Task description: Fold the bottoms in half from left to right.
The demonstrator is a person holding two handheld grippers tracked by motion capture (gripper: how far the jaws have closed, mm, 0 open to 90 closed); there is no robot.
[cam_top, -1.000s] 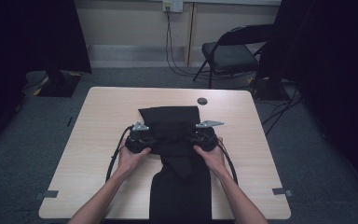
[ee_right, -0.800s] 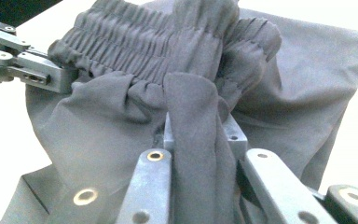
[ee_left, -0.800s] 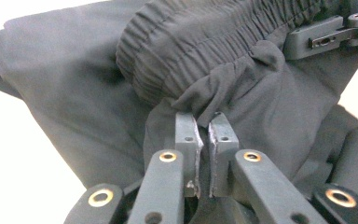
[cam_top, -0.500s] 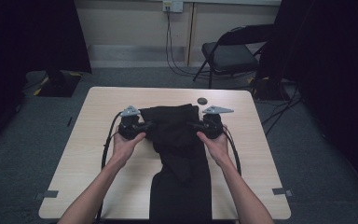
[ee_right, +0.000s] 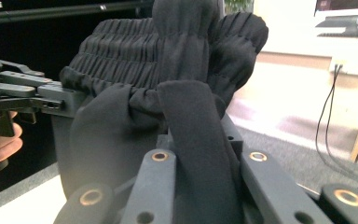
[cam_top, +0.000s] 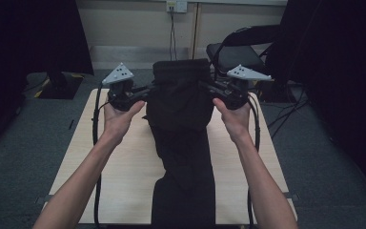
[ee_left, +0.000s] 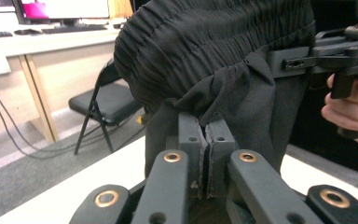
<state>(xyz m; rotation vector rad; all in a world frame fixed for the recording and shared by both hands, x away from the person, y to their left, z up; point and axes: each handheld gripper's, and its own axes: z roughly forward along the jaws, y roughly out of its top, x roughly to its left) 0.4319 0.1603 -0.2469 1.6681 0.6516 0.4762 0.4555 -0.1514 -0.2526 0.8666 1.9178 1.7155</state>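
1 black garment [cam_top: 181,124], 2 tools, left [cam_top: 145,91] and right [cam_top: 205,86], 1 table [cam_top: 124,167], 1 folding chair [cam_top: 238,50]

trousers [cam_top: 178,102]: black woven cloth looking matt and soft, gathering into fine ribbed pleats along the elastic waistband
left gripper [ee_left: 206,140]: dark grey matt plastic, showing brass-coloured metal rivets at the pivots
fingers [ee_left: 189,140]: flat, dull, slightly rough-looking faces
right gripper [ee_right: 200,135]: showing the same matt grey plastic and brassy rivets
grey plate [cam_top: 118,75]: pale, smooth, hard-looking
surface [cam_top: 119,162]: light wood-grain laminate, looking smooth and faintly sheened
floor [cam_top: 24,143]: grey carpet, appearing coarse
chair [ee_left: 102,100]: black padded seat on thin dark metal legs
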